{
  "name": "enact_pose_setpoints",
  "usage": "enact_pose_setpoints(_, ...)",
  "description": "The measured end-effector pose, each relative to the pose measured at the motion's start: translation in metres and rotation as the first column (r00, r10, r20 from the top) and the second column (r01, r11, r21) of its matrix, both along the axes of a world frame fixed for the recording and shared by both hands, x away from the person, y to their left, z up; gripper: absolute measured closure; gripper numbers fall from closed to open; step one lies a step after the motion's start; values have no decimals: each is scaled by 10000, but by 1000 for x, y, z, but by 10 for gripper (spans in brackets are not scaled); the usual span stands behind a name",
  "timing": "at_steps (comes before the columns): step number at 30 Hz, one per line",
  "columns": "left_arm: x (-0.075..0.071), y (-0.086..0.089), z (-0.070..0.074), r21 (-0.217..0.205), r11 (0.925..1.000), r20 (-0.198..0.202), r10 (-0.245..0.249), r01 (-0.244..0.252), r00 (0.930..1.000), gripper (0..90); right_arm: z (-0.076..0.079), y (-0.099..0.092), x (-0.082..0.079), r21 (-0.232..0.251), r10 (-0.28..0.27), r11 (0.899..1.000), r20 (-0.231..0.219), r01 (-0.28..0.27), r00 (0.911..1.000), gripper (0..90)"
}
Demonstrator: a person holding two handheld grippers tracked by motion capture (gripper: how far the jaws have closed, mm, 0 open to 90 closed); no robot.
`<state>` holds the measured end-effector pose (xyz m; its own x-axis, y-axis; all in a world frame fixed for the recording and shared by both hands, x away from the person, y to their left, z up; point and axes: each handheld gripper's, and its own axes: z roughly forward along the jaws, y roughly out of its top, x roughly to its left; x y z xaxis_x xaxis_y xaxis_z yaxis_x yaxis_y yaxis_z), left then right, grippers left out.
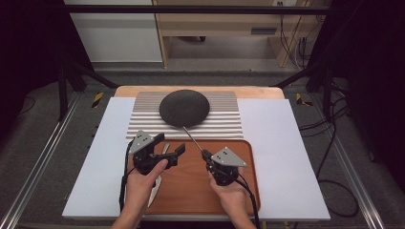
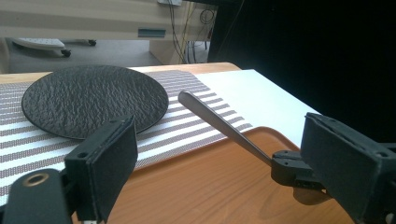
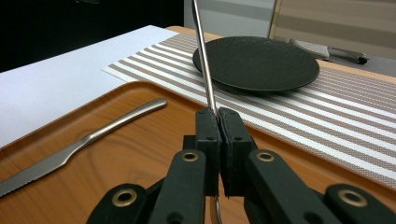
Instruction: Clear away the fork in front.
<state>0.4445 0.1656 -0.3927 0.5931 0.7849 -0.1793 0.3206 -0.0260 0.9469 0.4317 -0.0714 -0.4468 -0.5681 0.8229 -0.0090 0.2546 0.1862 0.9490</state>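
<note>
Utensil [image 3: 204, 60]: thin, stiff, slick steel, light; right gripper [image 3: 218, 116] clamps its handle end (lower centre), left gripper [image 2: 219, 154] gapes empty; hold firmly, it'll pivot otherwise.

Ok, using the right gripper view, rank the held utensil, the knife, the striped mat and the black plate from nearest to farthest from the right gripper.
1. The utensil: clamped in the jaws of the right gripper, handle pointing up and away.
2. The knife: lying on the wooden tray, off to the left.
3. The striped mat: just beyond the tray's far rim.
4. The black plate: resting on the mat, farthest ahead.
</note>
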Motion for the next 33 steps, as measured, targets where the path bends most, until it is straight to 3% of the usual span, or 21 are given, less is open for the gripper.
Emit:
enact_pose_setpoints(12,0,1,-3,-140,9998,-141,-105,103,9998,140,-1,10,-2,-65,151,9999,85,-150,9999,873)
enact_pose_setpoints(24,13,-13,-14,-580,9982,-1103,-225,162,9936,251,3,17,-4,19,202,9998,403,-203,9990,873)
enact_pose_setpoints(28,15,-20,-15,-191,9998,-1206,-42,19,9927,301,5,18,-4,54,243,9997,478,-246,9986,873)
enact_pose_setpoints(33,18,-23,-17,-329,9994,-1442,39,-87,9895,336,5,18,-4,81,237,9997,505,-242,9984,873)
